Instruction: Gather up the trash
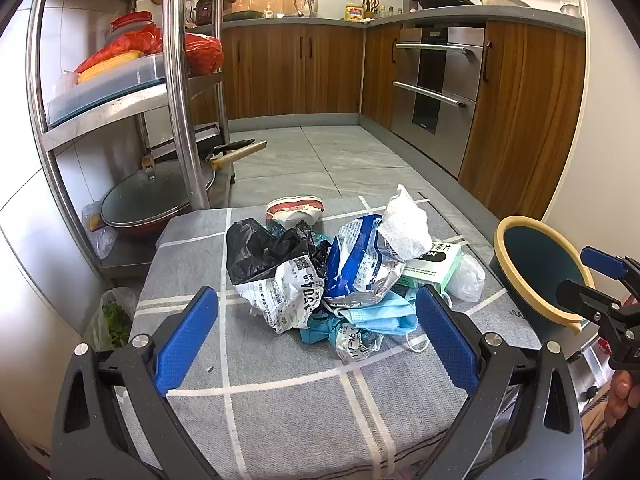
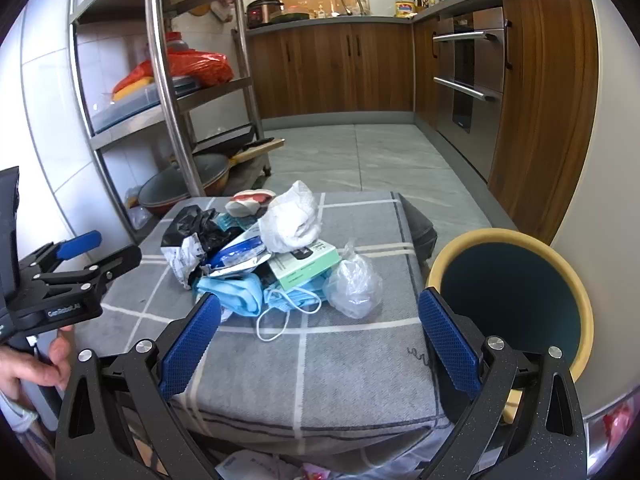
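Note:
A pile of trash (image 1: pixel 340 272) lies on a grey checked cushion (image 1: pixel 280 408): a black bag (image 1: pixel 264 248), a blue and silver wrapper (image 1: pixel 360 268), a white crumpled paper (image 1: pixel 404 220), a green box (image 1: pixel 432 268), a blue face mask (image 1: pixel 384 312) and a clear bag (image 1: pixel 466 276). My left gripper (image 1: pixel 318 336) is open, just short of the pile. My right gripper (image 2: pixel 320 340) is open and empty, in front of the mask (image 2: pixel 240 292) and clear bag (image 2: pixel 354 284). A bin with a yellow rim (image 2: pixel 516 296) stands to the right of the cushion.
A steel shelf rack (image 1: pixel 176 92) with a lidded wok (image 1: pixel 156 196) stands at the left. Wooden cabinets (image 1: pixel 296 68) and an oven (image 1: pixel 432 88) line the back and right. Grey tiled floor (image 1: pixel 320 160) lies beyond the cushion. A bag of greens (image 1: pixel 112 316) sits by the cushion's left.

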